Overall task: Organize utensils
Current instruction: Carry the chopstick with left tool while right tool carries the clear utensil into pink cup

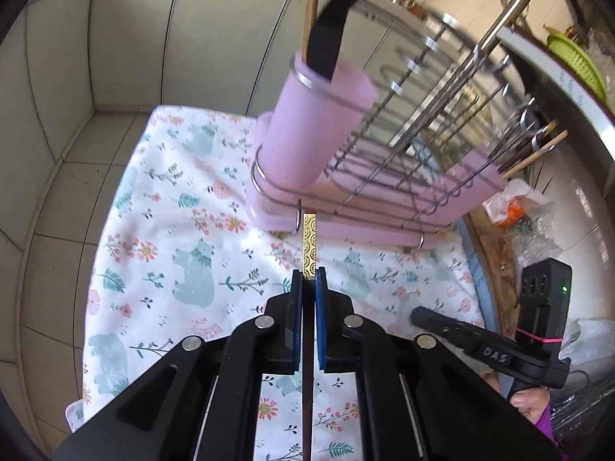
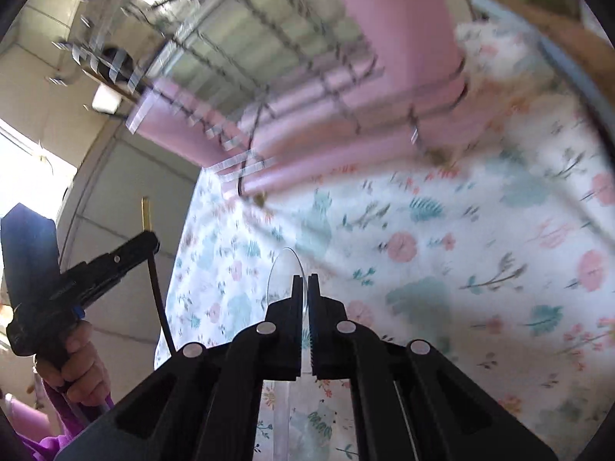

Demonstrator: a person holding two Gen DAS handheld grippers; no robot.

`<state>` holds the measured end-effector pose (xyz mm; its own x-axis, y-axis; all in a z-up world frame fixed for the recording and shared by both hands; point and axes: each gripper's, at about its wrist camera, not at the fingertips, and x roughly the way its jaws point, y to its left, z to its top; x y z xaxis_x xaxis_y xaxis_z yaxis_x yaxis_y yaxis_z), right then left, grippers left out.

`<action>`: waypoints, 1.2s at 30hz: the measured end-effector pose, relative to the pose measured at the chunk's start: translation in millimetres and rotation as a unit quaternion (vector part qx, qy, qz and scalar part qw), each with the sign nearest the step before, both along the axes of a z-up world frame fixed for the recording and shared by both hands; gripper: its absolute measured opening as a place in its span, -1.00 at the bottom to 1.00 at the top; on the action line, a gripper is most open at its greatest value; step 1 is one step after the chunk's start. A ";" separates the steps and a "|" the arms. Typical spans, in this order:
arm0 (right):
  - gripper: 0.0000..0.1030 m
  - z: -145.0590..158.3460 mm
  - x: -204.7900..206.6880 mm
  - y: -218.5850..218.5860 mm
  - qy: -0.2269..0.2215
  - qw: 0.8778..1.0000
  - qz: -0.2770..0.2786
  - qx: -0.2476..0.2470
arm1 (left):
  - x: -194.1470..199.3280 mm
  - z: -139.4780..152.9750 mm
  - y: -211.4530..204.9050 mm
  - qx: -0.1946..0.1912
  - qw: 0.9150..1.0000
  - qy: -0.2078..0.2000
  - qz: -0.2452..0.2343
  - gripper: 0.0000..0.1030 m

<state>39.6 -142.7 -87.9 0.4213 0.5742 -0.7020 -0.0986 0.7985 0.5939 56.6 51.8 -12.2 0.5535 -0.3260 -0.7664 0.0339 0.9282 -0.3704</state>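
My left gripper [image 1: 308, 276] is shut on a dark chopstick with a gold patterned end [image 1: 309, 244], which points at the base of the pink utensil cup [image 1: 313, 130]. The cup hangs in a wire ring on the dish rack [image 1: 415, 134] and holds a wooden chopstick [image 1: 312, 4] and a black utensil [image 1: 330, 38]. My right gripper [image 2: 306, 282] is shut on a clear plastic spoon [image 2: 284, 272], low over the floral cloth. The left gripper [image 2: 127, 247] with its chopstick [image 2: 147, 213] shows at the left of the right wrist view. The right gripper [image 1: 461, 330] shows at the lower right of the left wrist view.
The wire rack sits on a pink tray [image 1: 369, 226] on a floral cloth [image 1: 173, 238]. A tiled wall [image 1: 77, 77] stands behind and to the left. A green basket [image 1: 576, 65] and bags [image 1: 515, 207] lie at the right. The right wrist view is motion-blurred.
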 end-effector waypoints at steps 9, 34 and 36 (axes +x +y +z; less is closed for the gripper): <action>-0.95 65.4 -14.8 -46.5 -0.115 0.991 -0.073 -0.005 | -12.4 44.9 15.6 -0.005 0.997 -0.068 0.024 -0.90; -0.95 241.3 1.1 -91.7 -0.457 0.854 -0.231 -0.094 | 9.8 218.6 10.5 0.050 0.921 -0.364 0.128 -0.90; -0.95 240.1 4.0 -86.6 -0.471 0.843 -0.233 -0.113 | 15.3 218.6 5.0 0.069 0.915 -0.376 0.132 -0.90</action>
<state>43.7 -229.3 152.2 0.9961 0.0881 0.0006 -0.0854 0.9633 0.2545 71.9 56.8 206.4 0.9865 -0.0348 -0.1602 -0.0003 0.9769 -0.2135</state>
